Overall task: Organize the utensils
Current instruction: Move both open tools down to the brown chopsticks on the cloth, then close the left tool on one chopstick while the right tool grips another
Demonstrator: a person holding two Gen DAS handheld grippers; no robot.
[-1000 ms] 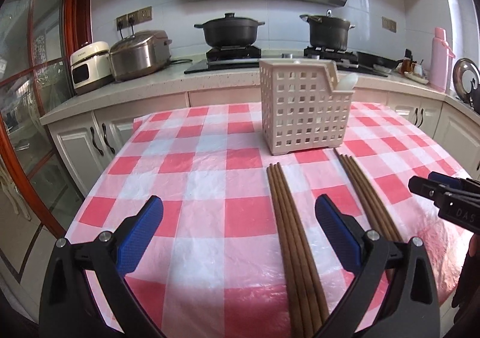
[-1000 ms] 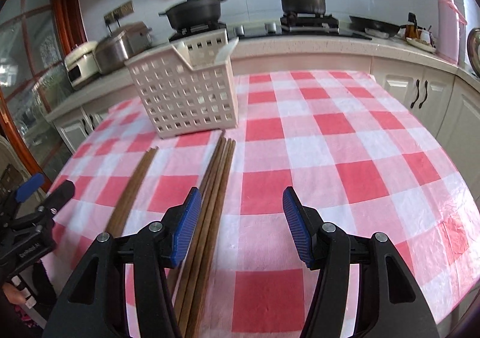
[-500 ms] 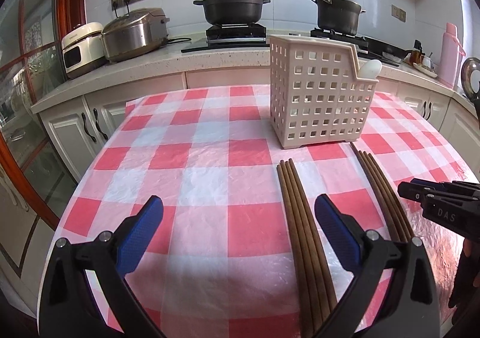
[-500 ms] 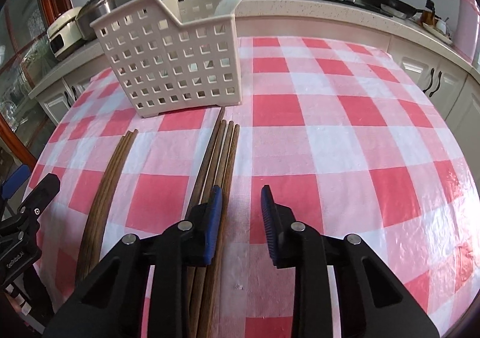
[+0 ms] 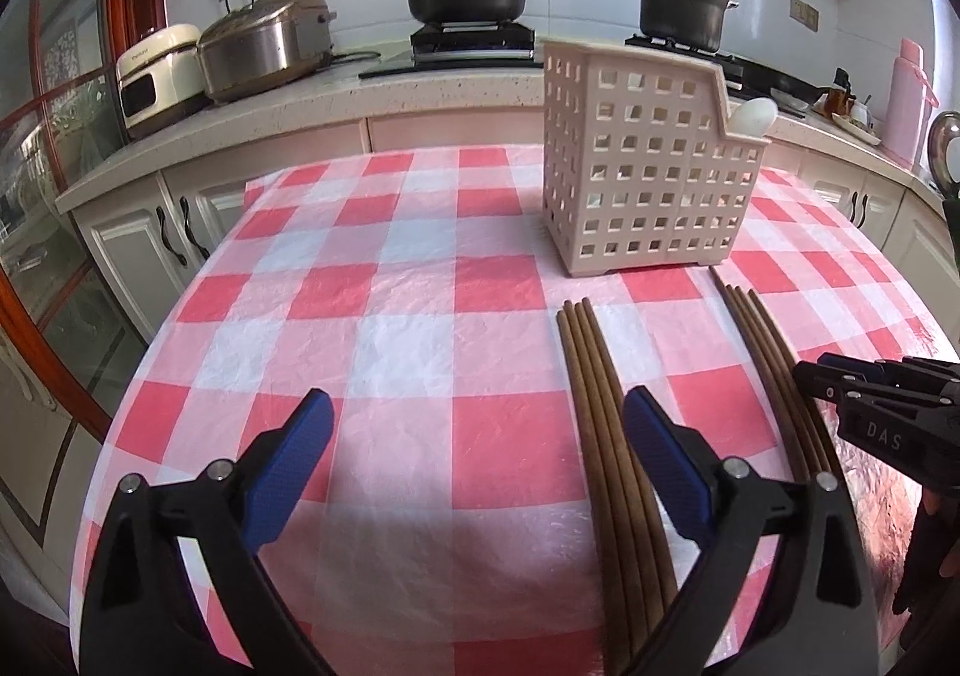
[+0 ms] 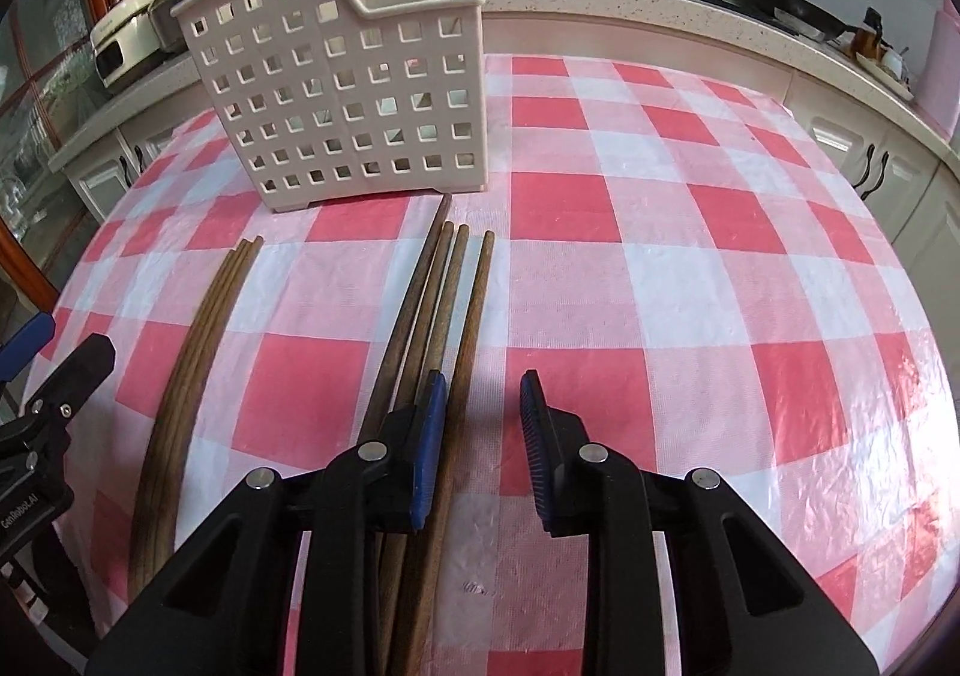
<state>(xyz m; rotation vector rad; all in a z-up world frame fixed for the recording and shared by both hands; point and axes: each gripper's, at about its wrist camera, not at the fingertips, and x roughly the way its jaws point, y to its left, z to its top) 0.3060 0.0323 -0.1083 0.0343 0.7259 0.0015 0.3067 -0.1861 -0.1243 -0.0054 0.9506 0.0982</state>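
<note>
Narrowed since before, right gripper jaws tilt over chopsticks.

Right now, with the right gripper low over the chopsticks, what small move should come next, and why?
Probably shut the right gripper on the rightmost chopstick. Its jaws have just been closing, that stick runs between them but looks unpinched, and the white basket waits just beyond.

The right tongs have just narrowed and dropped toward the chopsticks, one now between their pads.
</note>
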